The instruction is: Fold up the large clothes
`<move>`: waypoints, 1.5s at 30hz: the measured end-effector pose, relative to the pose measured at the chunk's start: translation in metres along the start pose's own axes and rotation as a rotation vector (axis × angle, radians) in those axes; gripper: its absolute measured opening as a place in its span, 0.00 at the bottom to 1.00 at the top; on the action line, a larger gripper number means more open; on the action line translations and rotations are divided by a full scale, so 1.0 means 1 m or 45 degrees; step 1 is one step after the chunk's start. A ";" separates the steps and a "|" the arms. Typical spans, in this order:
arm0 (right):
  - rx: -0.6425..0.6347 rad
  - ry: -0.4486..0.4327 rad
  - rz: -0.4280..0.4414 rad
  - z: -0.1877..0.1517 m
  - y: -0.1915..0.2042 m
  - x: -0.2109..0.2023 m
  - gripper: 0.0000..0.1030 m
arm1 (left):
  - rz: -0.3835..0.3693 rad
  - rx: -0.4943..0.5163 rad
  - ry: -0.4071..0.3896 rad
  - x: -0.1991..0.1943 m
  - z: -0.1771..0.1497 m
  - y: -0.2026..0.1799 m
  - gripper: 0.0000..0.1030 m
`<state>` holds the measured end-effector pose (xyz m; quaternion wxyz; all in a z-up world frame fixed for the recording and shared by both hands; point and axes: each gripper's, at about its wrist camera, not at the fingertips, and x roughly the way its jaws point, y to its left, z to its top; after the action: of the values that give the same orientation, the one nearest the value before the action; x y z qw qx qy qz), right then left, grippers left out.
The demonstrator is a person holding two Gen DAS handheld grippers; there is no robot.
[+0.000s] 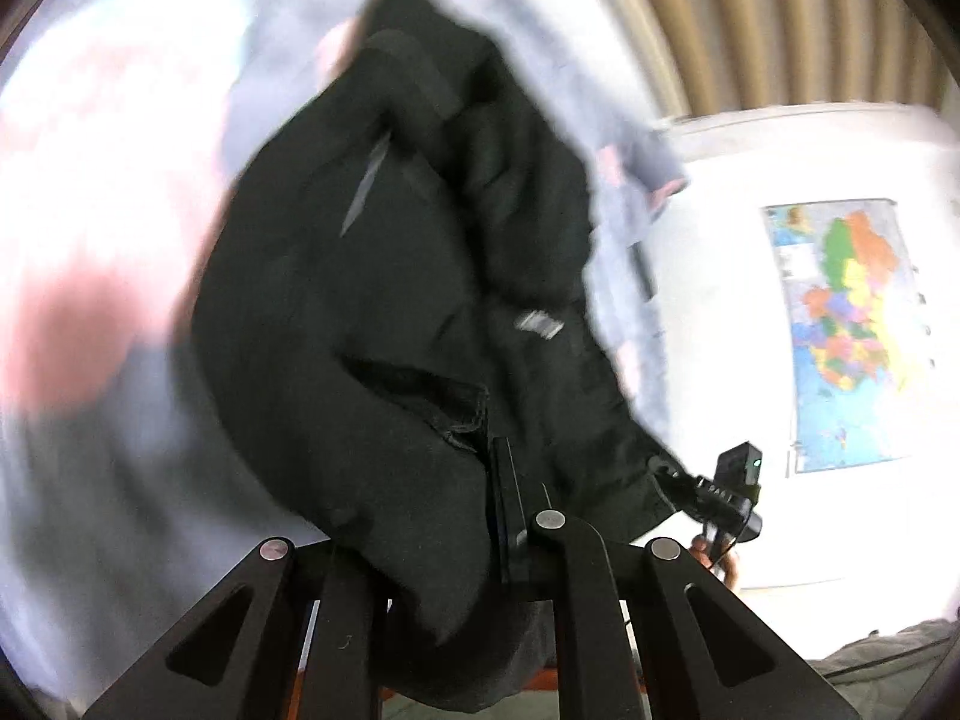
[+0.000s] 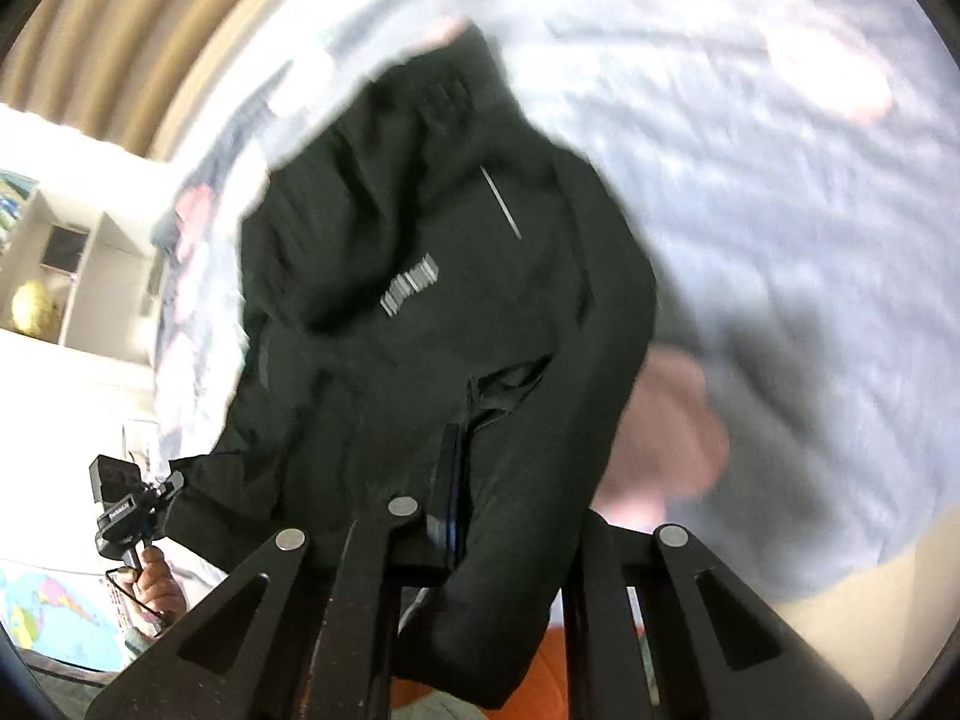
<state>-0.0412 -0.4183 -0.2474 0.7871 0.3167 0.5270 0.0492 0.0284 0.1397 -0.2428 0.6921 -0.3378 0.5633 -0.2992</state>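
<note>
A: Black padded fabric, a large black puffy jacket (image 1: 384, 300) with a pale bar-shaped chest print, hangs in the air ahead of both claws, above a pale grey bedspread with pink blotches (image 1: 120, 480).

B: Claw states?

A: Left gripper (image 1: 474, 546): closed down on a bunched edge of the jacket, cloth spilling between and under the fingers. Right gripper (image 2: 480, 540): same, clamped on another part of the edge, cloth draped over its near side. From the right wrist view the left claw's body sits down and to the left of the jacket, a hand (image 2: 157, 579) on its handle.

B: Step?

A: Looks like lift-and-spread, garment held up before laying flat. No fold made yet, I'd say early in the task.

B: Next move calls for?

A: Probably pull the two claws apart to tension the edge, then lower the jacket flat onto the bedspread ahead, keeping both grips tight. The bulk is heavy and may slip.

B: Hard to see?

A: Heavy motion blur. Fingertips are buried in cloth, so the exact grip points are unclear. Sleeves and hood can't be sorted out. The bottom hem is cut off. A coloured wall map (image 1: 852, 330) sits off to the right.
</note>
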 end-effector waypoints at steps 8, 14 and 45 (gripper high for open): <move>-0.144 -0.206 0.085 0.089 0.043 -0.040 0.14 | -0.066 0.117 -0.284 -0.037 0.078 -0.062 0.13; -0.208 -0.239 0.093 0.175 0.066 -0.032 0.14 | -0.024 0.072 -0.429 -0.037 0.140 -0.081 0.13; 0.072 0.258 -0.096 0.390 0.040 0.264 0.19 | 0.191 -0.357 -0.123 0.139 0.352 0.067 0.22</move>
<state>0.4206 -0.4517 -0.3413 0.7219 0.3121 0.6166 0.0365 0.4025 0.1148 -0.3292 0.6848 -0.4019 0.5894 -0.1486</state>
